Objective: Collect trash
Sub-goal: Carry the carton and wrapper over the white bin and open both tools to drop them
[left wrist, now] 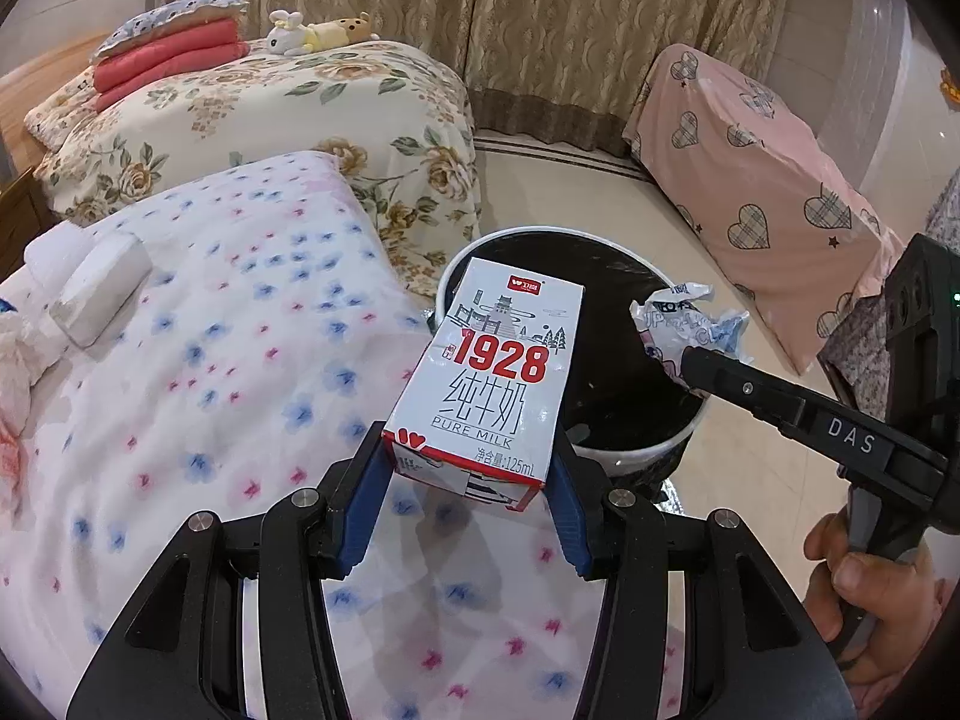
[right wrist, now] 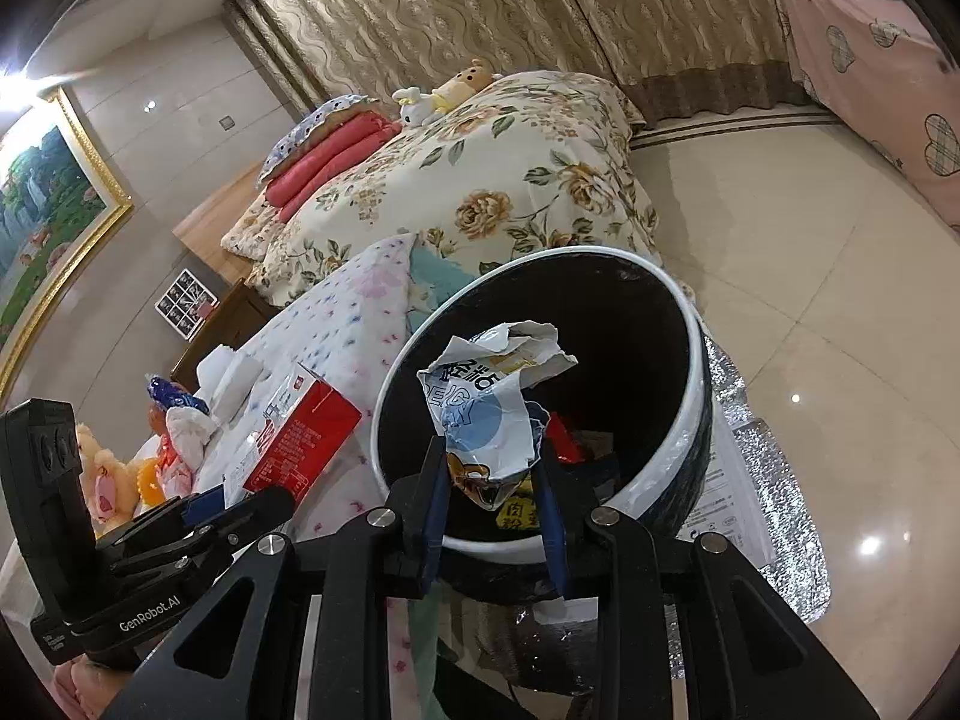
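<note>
My left gripper [left wrist: 468, 480] is shut on a white and red "1928 Pure Milk" carton [left wrist: 492, 372], held at the near-left rim of the trash bin [left wrist: 636, 450]. The bin is round, with a white rim and a black inside. My right gripper [right wrist: 489, 480] is shut on a crumpled white and blue snack wrapper [right wrist: 489, 408], held over the bin's mouth [right wrist: 696, 360]. In the left wrist view the right gripper [left wrist: 684, 363] comes in from the right with the wrapper [left wrist: 690, 324]. In the right wrist view the carton [right wrist: 300, 438] and left gripper [right wrist: 240, 507] show at the left.
The bin stands beside a bed with a white flowered blanket [left wrist: 210, 360]. White tissue packs [left wrist: 96, 288] and plush toys [right wrist: 114, 474] lie on it. A second bed with a floral cover [left wrist: 270, 114], a pink heart-patterned covered piece [left wrist: 750, 180], curtains and tiled floor [right wrist: 810, 300] lie beyond. Trash lies inside the bin [right wrist: 564, 441].
</note>
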{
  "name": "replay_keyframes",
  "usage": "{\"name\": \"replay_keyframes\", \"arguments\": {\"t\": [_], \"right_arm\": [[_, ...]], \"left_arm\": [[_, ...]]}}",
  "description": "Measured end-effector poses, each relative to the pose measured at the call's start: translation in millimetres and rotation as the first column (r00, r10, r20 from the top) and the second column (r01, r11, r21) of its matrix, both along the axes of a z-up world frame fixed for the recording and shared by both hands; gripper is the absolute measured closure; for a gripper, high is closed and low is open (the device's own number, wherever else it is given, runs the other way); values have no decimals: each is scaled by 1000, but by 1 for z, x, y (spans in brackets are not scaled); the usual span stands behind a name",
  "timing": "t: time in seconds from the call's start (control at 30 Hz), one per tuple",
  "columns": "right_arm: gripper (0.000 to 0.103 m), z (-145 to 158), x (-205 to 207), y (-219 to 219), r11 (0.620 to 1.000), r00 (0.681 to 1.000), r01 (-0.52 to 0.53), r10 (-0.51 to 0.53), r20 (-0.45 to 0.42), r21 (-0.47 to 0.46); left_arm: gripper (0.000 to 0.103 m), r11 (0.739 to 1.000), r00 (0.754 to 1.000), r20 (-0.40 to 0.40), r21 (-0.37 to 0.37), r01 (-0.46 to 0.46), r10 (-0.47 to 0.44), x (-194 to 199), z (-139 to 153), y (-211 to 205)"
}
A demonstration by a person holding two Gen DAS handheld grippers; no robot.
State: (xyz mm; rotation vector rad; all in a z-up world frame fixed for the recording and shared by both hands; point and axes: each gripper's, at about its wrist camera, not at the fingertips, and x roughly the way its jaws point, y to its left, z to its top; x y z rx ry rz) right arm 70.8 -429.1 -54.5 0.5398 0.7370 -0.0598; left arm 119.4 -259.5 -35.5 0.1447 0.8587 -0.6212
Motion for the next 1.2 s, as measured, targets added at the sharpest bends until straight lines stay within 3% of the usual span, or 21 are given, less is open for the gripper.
{"name": "replay_keyframes", "arguments": {"t": [0.93, 1.2], "right_arm": [[72, -4, 25, -27, 1000, 999, 12, -13, -42, -22], [44, -2, 23, -29, 999, 999, 30, -30, -36, -16]], "left_arm": [[54, 999, 1000, -21, 36, 22, -21, 21, -4, -41], [44, 1000, 999, -41, 7, 0, 0, 19, -6, -31]]}}
